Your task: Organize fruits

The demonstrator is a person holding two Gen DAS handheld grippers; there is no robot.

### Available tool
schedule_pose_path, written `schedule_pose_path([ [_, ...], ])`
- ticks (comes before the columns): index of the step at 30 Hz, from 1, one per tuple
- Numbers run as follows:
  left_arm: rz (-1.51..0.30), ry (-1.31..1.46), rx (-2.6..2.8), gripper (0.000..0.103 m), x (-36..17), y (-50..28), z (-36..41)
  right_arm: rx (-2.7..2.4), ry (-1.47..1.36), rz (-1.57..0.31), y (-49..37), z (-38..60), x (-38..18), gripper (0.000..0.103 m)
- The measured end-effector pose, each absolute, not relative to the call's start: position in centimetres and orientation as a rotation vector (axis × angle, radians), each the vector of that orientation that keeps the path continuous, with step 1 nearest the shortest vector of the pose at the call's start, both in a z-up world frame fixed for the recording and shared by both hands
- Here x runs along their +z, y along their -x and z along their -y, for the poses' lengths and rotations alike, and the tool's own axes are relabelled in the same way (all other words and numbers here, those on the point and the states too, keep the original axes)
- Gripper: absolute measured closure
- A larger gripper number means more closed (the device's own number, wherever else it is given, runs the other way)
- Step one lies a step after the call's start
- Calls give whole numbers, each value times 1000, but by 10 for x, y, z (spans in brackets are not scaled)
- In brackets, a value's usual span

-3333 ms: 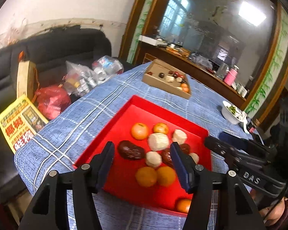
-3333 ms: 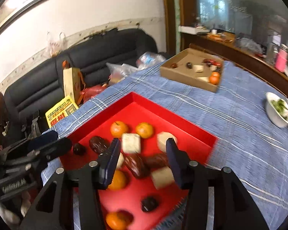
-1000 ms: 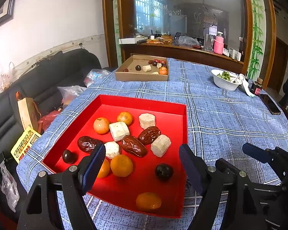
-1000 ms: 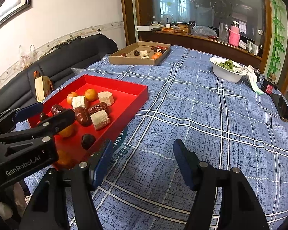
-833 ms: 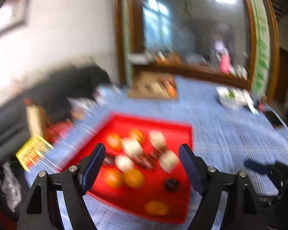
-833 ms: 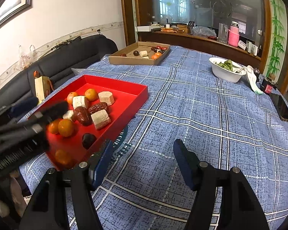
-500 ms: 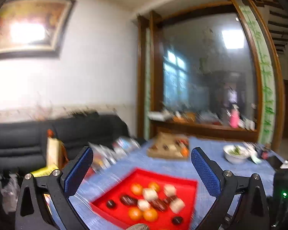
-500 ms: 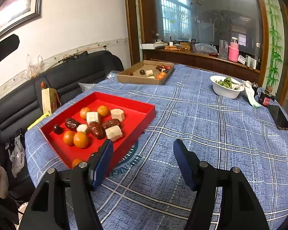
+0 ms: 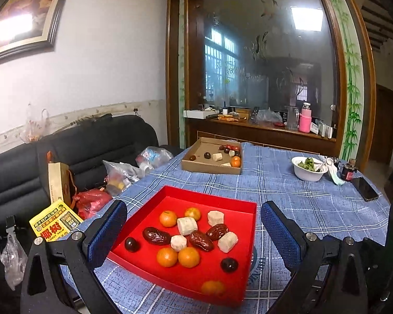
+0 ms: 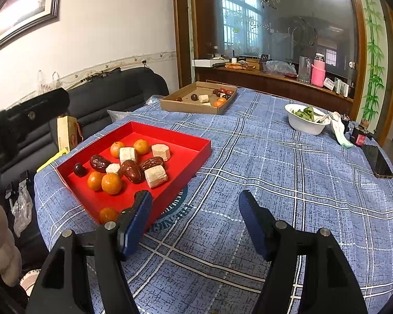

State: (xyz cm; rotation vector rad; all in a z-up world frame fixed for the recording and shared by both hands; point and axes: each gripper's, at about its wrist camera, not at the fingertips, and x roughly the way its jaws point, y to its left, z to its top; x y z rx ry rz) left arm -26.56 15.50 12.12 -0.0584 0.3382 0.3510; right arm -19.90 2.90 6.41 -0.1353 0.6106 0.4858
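Both pairs of fingers spread, empty — dates (image 9: 156, 235) ahead of the left gripper (image 9: 193, 233) look soft, probably sticky — pinch mid-body, gently.

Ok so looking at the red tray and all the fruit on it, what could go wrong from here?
The red tray sits near the table edge, so a nudge might tip it off. The oranges and dates touch, so the open left hand-held gripper could knock neighbours. The dark round fruit may roll when pinched.
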Motion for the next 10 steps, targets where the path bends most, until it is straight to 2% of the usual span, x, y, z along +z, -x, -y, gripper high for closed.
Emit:
schedule_pose_path([
  [10, -399, 61, 368, 0, 113, 253, -162, 474, 131, -655, 188, -29, 57, 35],
])
